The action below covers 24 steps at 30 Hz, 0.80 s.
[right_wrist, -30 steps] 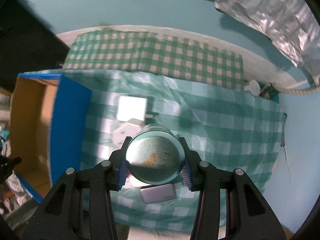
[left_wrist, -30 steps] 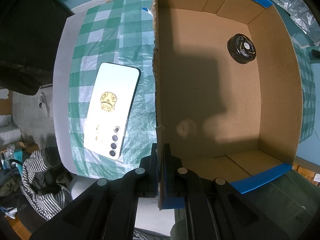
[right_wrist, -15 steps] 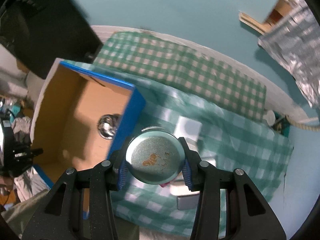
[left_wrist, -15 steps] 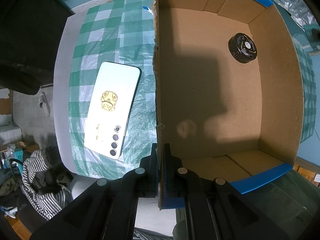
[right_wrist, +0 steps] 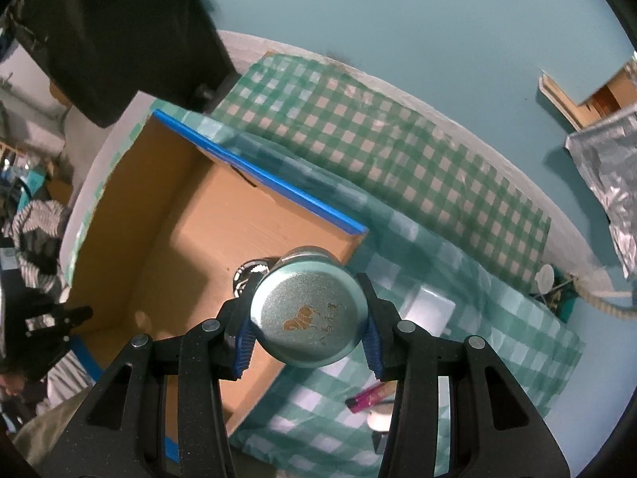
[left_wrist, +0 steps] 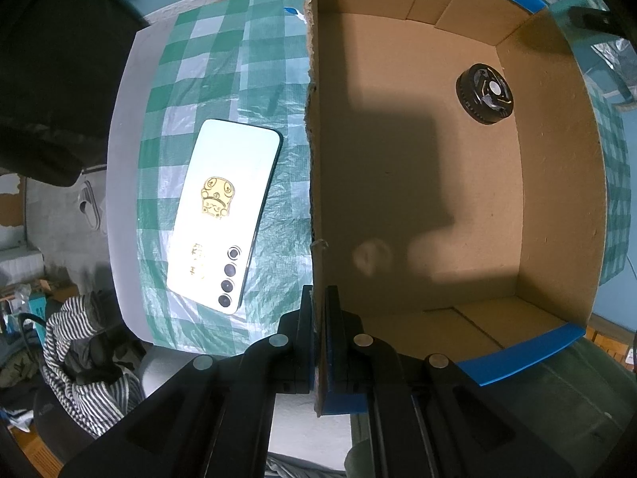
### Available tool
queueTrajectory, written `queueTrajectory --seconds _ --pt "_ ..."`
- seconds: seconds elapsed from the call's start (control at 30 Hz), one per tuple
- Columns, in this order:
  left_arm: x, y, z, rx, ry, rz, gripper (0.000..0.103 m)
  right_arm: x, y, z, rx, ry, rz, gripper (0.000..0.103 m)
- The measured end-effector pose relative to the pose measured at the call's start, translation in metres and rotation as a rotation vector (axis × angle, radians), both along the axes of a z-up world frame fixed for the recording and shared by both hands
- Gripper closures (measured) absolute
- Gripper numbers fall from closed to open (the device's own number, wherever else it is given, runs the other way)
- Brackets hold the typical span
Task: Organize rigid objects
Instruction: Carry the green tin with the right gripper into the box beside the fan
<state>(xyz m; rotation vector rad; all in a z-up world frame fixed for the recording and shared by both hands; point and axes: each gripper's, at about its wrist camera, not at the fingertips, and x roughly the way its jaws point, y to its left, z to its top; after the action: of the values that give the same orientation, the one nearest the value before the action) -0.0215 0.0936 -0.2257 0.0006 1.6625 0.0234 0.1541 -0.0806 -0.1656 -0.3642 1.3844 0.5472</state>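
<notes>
My right gripper (right_wrist: 308,328) is shut on a round teal tin (right_wrist: 308,312) with a gold mark on its lid, held above the near right corner of the open cardboard box (right_wrist: 159,231). My left gripper (left_wrist: 316,336) is shut on the box's left wall (left_wrist: 314,159), pinching the cardboard edge. Inside the box lies a black round wheel-like part (left_wrist: 483,93) near the far right corner; the right wrist view shows it as a shiny disc (right_wrist: 251,275) partly hidden behind the tin. A white phone (left_wrist: 225,215) with a gold sticker lies on the checked cloth left of the box.
A green checked tablecloth (right_wrist: 398,167) covers the round table. To the right of the box lie a white square item (right_wrist: 430,310), a pink tube (right_wrist: 370,398) and a small white object (right_wrist: 378,420). A striped garment (left_wrist: 83,362) sits off the table's edge.
The right gripper has carried the tin leftwards from over the cloth to above the box's corner, rolling as it went. The left gripper has kept its hold on the box wall.
</notes>
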Motion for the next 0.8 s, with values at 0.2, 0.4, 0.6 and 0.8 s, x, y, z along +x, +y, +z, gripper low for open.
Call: queueTrajectory --seconds 0.2,0.4,0.6,0.8 --pt "0.0 0.001 0.0 -0.001 0.003 0.006 0.099 0.002 0.017 -0.017 -0.013 0.01 0.022 0.059" --pt "0.0 0.001 0.0 -0.001 0.003 0.006 0.099 0.006 0.027 -0.03 -0.022 0.023 0.035 0.059" --pt "0.0 0.001 -0.001 0.001 0.003 0.006 0.099 0.009 0.036 -0.043 -0.024 0.036 0.04 0.059" --pt "0.0 0.002 -0.001 0.001 0.003 0.007 0.099 0.011 0.041 -0.057 -0.039 0.051 0.036 0.059"
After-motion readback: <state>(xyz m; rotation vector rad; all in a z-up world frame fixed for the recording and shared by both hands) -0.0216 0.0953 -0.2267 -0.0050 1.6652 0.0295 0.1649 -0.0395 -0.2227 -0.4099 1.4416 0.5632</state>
